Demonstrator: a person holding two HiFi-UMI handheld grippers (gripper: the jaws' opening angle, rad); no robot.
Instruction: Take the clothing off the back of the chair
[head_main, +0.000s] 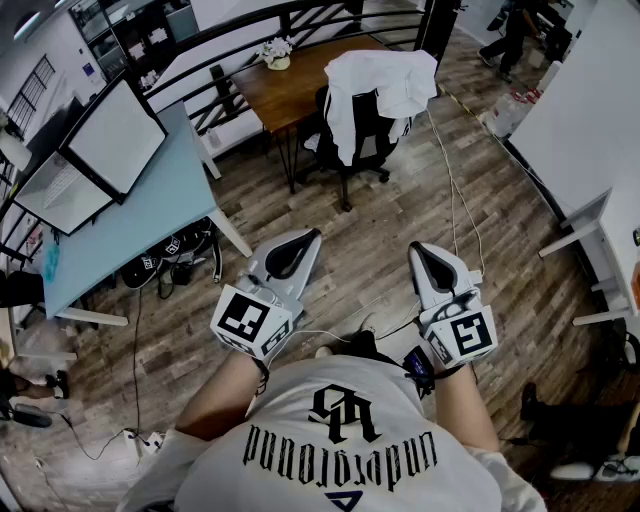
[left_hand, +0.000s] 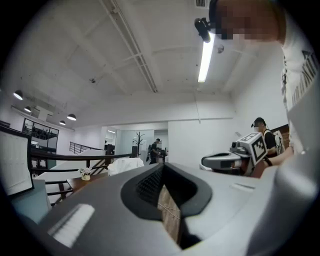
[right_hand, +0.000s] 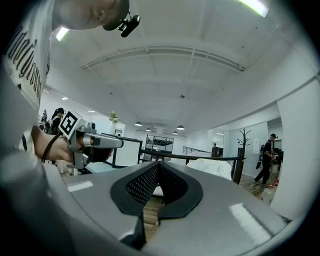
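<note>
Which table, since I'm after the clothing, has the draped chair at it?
The brown wooden table with the flower pot. The chair bearing the white clothing stands at its edge; the pale blue table with monitors stands apart, leftward.

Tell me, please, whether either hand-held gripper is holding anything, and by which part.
Nothing: the left hand-held gripper and right hand-held gripper are shut, empty, far from the clothing.
</note>
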